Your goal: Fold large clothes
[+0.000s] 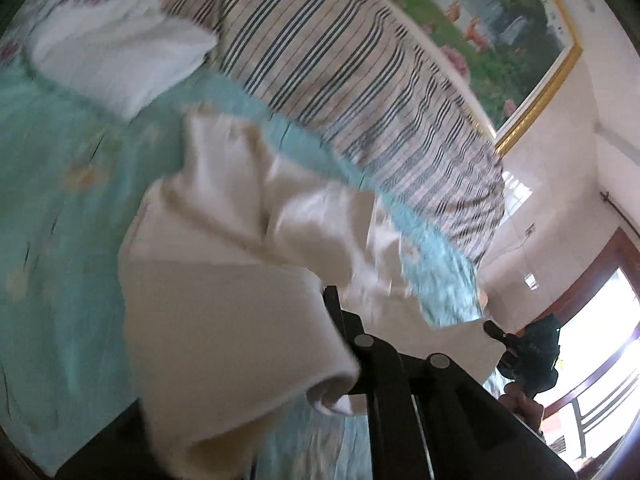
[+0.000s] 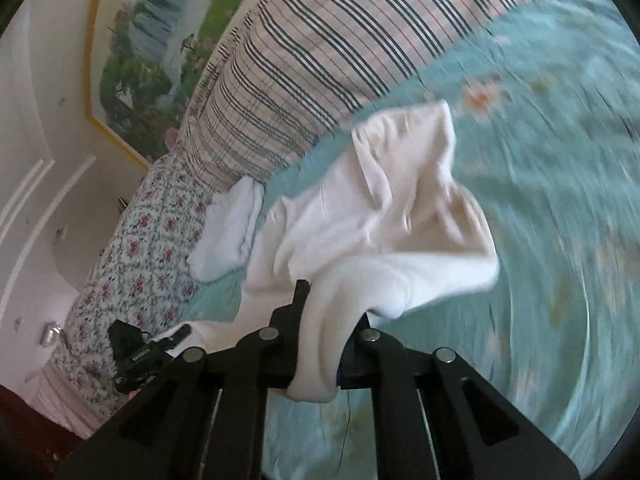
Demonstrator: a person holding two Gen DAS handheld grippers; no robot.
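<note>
A: What is the biggest thing here?

B: The bed (image 2: 560, 160), with a turquoise flowered sheet. I take it as the landmark. At its head lies one striped quilt (image 2: 304, 52), and beside that, one flowered quilt (image 2: 132, 248). On the wall behind the head of the bed hangs one framed landscape picture (image 2: 160, 40).

A: And the garment to fold?

B: One cream garment (image 2: 380, 208). It hangs above the middle of the bed, lifted from the sheet, bunched and not yet flat. I judge it is held up so that it can be spread or shaken before a fold is made. The pictures are blurred, so I cannot tell which part of it is a sleeve.

A: Anything else on the bed?

B: One small white folded cloth (image 2: 228, 232) lies near the head of the bed, just beside the quilts. Perhaps it is set there to keep the middle free.

A: How do the grippers hold?

B: There are two. The right gripper (image 2: 332, 316) is clenched on a thick fold of the cream garment, which passes between its fingers and hangs below. The left gripper (image 1: 352, 320) shows one finger against the cloth; the other is hidden under the cloth, so I cannot tell if it grasps.
</note>
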